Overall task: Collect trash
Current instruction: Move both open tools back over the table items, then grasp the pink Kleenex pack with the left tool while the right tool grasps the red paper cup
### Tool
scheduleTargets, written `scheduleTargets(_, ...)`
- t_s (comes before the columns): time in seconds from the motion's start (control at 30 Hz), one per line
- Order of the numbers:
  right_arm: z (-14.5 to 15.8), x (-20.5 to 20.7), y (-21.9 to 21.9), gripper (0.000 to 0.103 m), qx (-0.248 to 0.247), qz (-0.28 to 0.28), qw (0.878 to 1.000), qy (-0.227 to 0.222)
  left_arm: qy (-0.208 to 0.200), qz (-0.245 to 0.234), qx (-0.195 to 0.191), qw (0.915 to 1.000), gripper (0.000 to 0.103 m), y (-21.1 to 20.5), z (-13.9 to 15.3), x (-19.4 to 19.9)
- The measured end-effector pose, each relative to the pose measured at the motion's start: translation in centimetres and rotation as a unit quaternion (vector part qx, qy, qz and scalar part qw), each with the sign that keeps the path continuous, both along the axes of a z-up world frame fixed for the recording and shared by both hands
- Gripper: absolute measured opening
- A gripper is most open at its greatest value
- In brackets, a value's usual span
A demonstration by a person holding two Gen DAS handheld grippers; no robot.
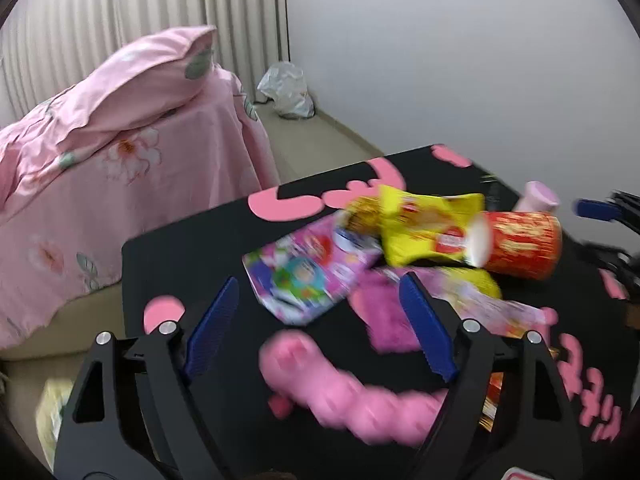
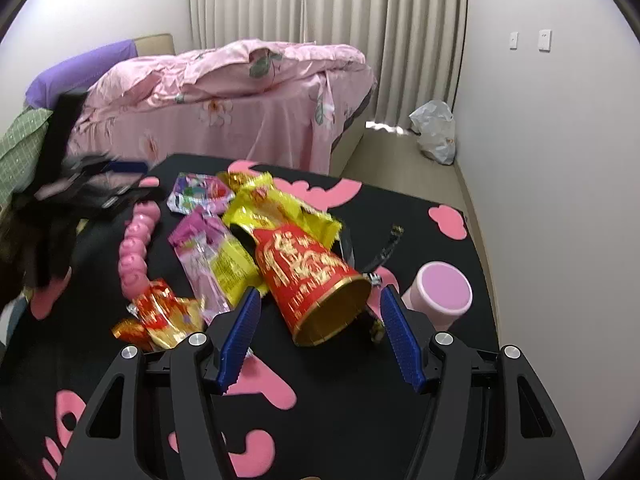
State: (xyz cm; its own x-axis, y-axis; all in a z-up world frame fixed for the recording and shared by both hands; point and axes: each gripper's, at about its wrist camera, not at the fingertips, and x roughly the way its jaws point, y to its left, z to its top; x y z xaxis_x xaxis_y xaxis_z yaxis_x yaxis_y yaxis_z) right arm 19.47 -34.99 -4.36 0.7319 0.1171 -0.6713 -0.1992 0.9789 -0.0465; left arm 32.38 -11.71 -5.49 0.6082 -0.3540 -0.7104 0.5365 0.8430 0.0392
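Red paper cup (image 2: 316,280) seemingly between open hand-held gripper (image 2: 316,320) fingers.

Each wrist view looks steeply down along its own claw, close above the counter (image 1: 180,264). Both share the wrappers (image 2: 280,208), the bed (image 1: 120,152) and the curtain (image 2: 360,20), from opposite sides.

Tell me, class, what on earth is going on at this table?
A person holds a two-finger gripper in each hand over a black table strewn with snack rubbish. The right gripper is open, its jaws either side of the mouth of a tipped red paper cup, not gripping it. The left gripper is open and empty above a pink wrapper and a pink beaded toy. A yellow packet and other wrappers lie untouched. Nothing is collected yet.
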Motion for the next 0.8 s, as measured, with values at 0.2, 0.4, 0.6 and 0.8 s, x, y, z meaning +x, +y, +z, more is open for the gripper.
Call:
scheduleTargets(0.2, -0.7, -0.3, -0.4, 0.059, -0.008, 0.010, 1.000, -0.002, 0.125, 0.016, -0.021, 0.9919, 0.070, 0.5, -3.4, 7.6)
scheduleTargets(0.4, -1.3, 0.0, -0.7, 0.059, 0.017, 0.021, 1.000, 0.005, 0.138, 0.019, -0.006, 0.9903, 0.028, 0.3, -4.0, 7.1)
scheduleTargets(0.6, -1.4, -0.1, 0.2, 0.059, 0.026, 0.026, 0.999, 0.005, 0.116, 0.062, -0.062, 0.9893, 0.007, 2.5, -1.5, 3.4)
scheduleTargets(0.8, -0.8, -0.1, 1.5, 0.059, 0.016, 0.036, 0.999, 0.002, 0.079, 0.093, -0.166, 0.9785, 0.007, 6.6, 3.5, -3.4)
